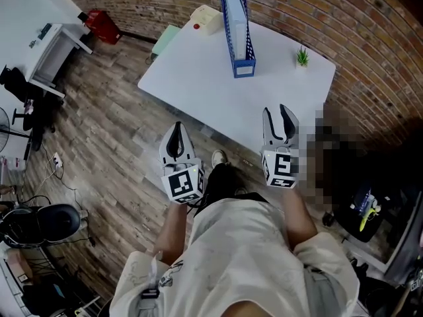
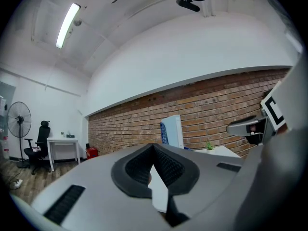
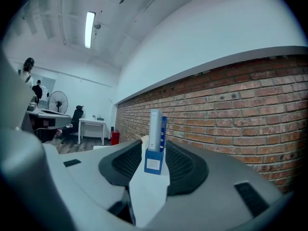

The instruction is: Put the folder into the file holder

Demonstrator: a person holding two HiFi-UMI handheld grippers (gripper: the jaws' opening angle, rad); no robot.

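Note:
A blue file holder (image 1: pixel 242 39) stands upright at the far side of the white table (image 1: pixel 198 88); a white folder (image 3: pixel 154 128) stands inside it. Both grippers hover at the table's near edge, well short of the holder. My left gripper (image 1: pixel 176 127) is at the left with its fingertips touching and nothing between them. My right gripper (image 1: pixel 276 111) is at the right, its jaws apart and empty. In the right gripper view the file holder (image 3: pixel 153 162) shows through the gap of the right gripper (image 3: pixel 155 147). The left gripper view shows the left gripper (image 2: pixel 153 147) and the holder (image 2: pixel 171 131) beyond it.
A small green plant (image 1: pixel 302 57) stands at the table's far right corner. A cream pad (image 1: pixel 206 18) and a green sheet (image 1: pixel 165 39) lie at the far left corner. A brick wall (image 1: pixel 370 38) runs behind. A desk (image 1: pixel 46 41), a red item (image 1: pixel 102 26) and office chairs stand on the wooden floor to the left.

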